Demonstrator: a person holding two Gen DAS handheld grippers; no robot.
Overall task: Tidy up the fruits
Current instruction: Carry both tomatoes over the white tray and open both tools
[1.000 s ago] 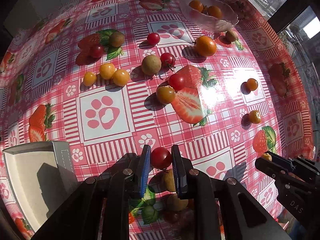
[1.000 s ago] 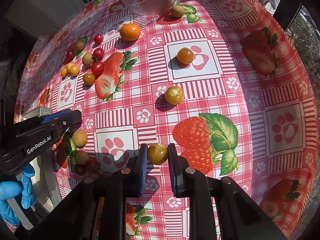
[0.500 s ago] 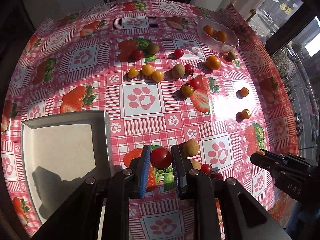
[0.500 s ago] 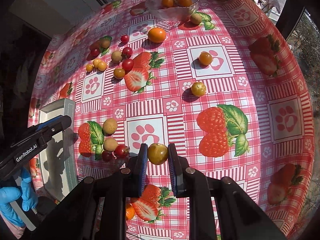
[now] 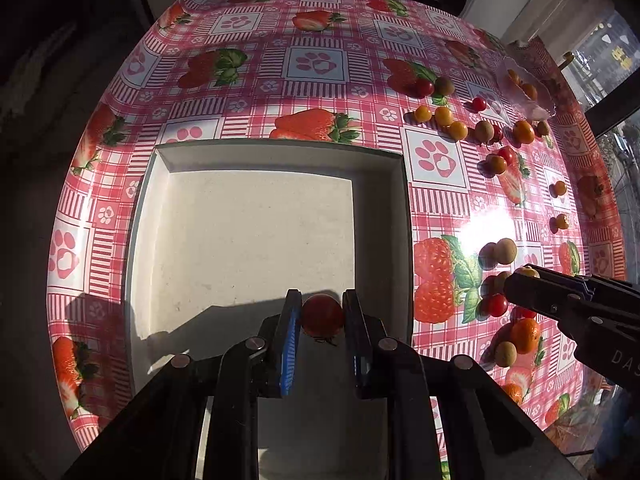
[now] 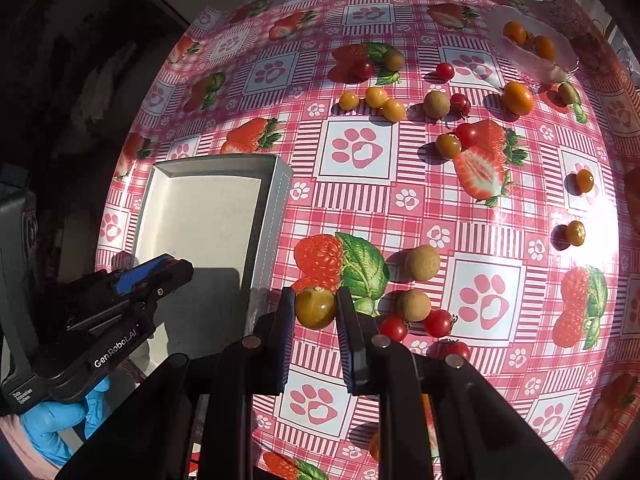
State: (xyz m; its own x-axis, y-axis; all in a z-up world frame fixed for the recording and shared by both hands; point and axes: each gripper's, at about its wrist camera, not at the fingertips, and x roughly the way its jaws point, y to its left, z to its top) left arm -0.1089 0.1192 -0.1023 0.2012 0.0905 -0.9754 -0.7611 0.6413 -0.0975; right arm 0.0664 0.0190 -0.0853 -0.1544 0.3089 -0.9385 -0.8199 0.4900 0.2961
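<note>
Your left gripper pinches a round red cherry tomato over the shallow white square tray's near edge; your right gripper pinches an olive-brown tomato beside the tray's right wall. Release early and it may roll off.

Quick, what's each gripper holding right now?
Left gripper: closed on a red cherry tomato.
Right gripper: closed on a yellow-green tomato.

Black left gripper with blue pads, silver screws, white "GenRobot.AI" lettering; blue glove on hand.
</note>
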